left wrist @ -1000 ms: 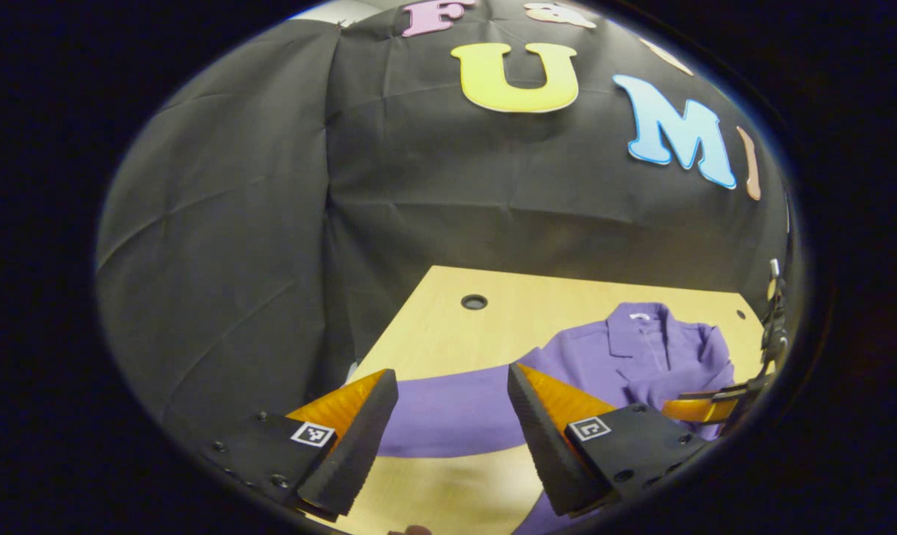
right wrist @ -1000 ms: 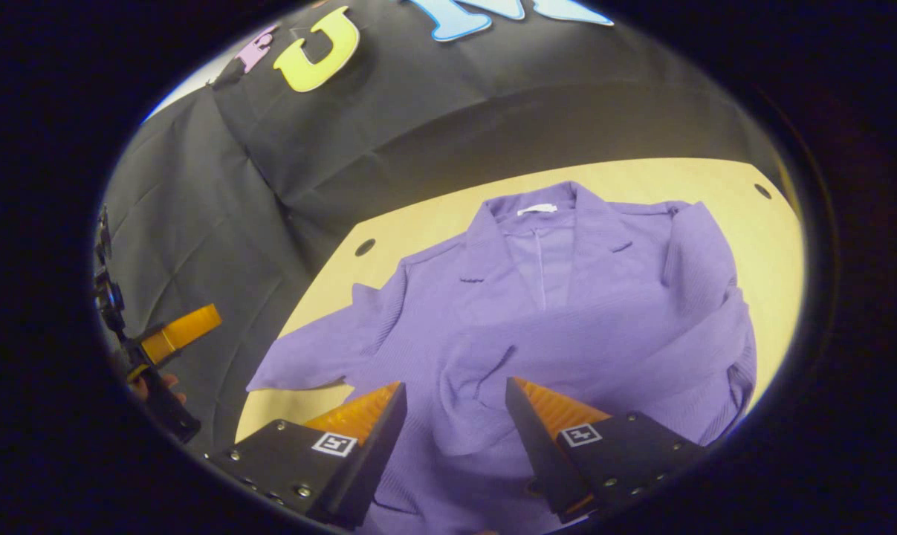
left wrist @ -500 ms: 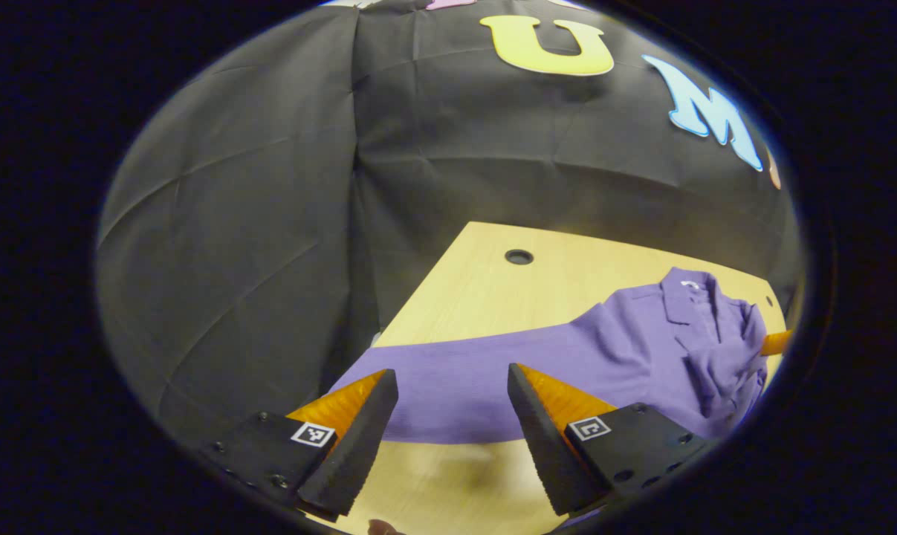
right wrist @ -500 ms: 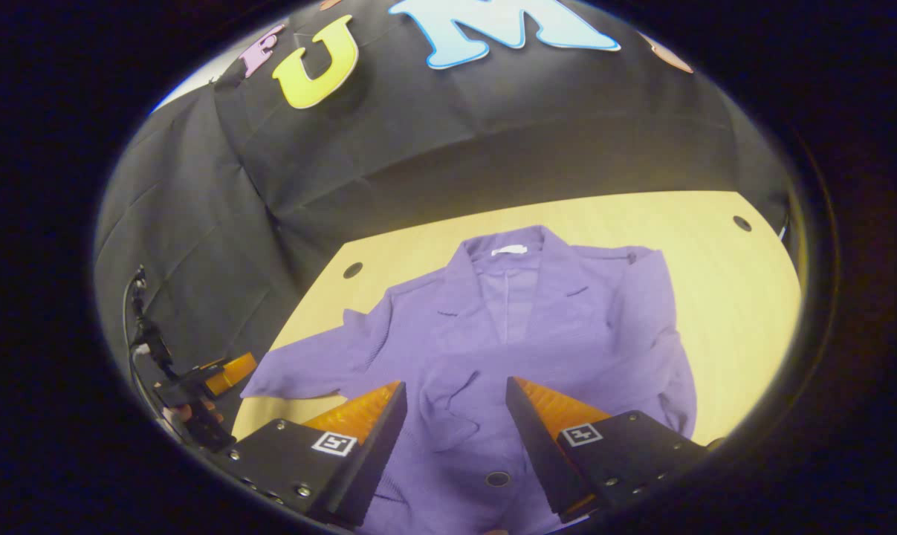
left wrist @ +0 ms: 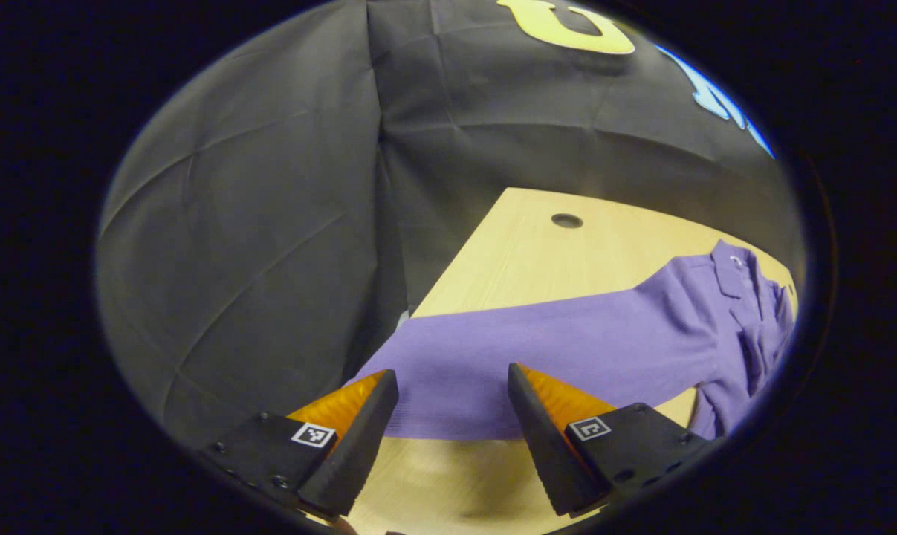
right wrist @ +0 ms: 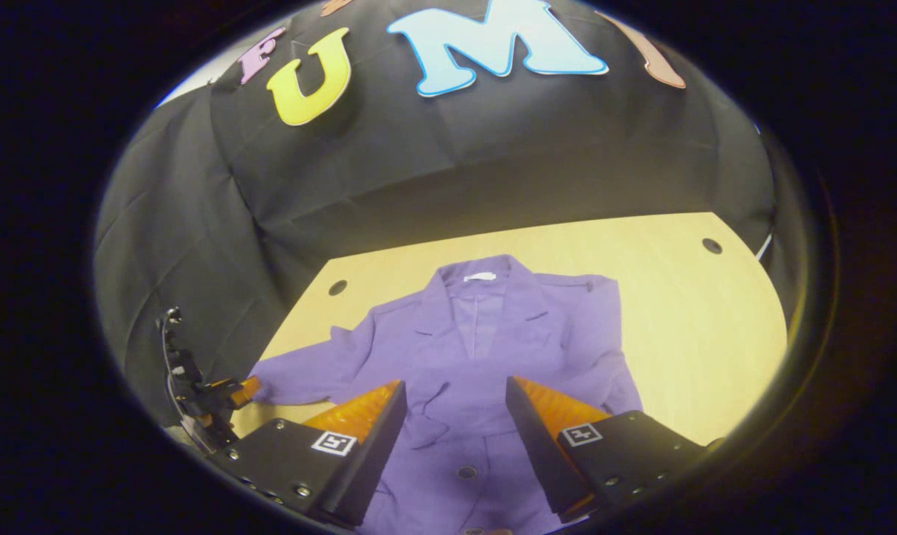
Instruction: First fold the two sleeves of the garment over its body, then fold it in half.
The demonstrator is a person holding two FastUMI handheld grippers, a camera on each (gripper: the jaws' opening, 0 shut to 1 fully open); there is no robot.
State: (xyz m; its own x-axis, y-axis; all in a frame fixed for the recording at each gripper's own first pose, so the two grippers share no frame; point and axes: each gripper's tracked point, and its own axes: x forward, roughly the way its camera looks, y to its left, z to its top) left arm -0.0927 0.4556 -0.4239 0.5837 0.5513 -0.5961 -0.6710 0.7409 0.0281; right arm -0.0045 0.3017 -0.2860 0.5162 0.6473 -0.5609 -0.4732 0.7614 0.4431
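Up close, outstretched sleeve [left wrist: 537,349] before left tool [left wrist: 452,438]; both tools' fingers apart.

Hem of jacket [right wrist: 485,357] cut off at bottom edge of right gripper view, lower front partly hidden behind both fingers of right gripper [right wrist: 455,438]. Cuff of outstretched sleeve [left wrist: 537,357] hidden behind fingers of left gripper [left wrist: 452,438] in left gripper view; contact with cloth not determinable. Right side of jacket cut off at that view's rim. Near table [left wrist: 455,483] surface blurred. Left gripper seen small at left rim of right gripper view; finger spacing too small to tell there.
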